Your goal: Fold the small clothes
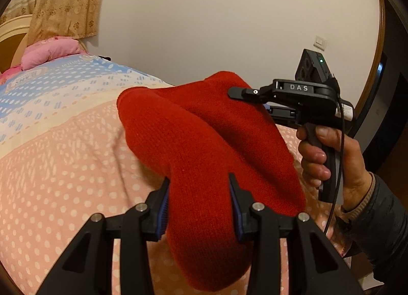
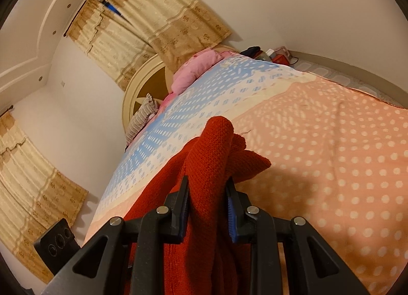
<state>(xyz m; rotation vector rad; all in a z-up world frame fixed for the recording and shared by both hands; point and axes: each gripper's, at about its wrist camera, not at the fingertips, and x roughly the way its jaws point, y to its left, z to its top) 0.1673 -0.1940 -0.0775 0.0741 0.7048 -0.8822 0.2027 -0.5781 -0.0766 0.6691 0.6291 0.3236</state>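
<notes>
Here, red knit garment (image 1: 204, 142) hangs lifted above the bed (image 1: 63, 155), bunched between both tools. Left tongs (image 1: 199, 188) clamp a thick fold of it, blue pads pressed into the knit. Right tongs (image 2: 207, 188) grip another bunch, w/ fabric poking up past the tips. Bed has dotted pink/blue cover; pink pillow (image 2: 193, 68) at headboard, curtains (image 2: 153, 14) behind.

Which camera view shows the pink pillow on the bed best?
The right wrist view: there the pink pillow lies whole at the head of the bed, against the headboard. In the left wrist view, the pillow is smaller and sits near the left edge.
</notes>
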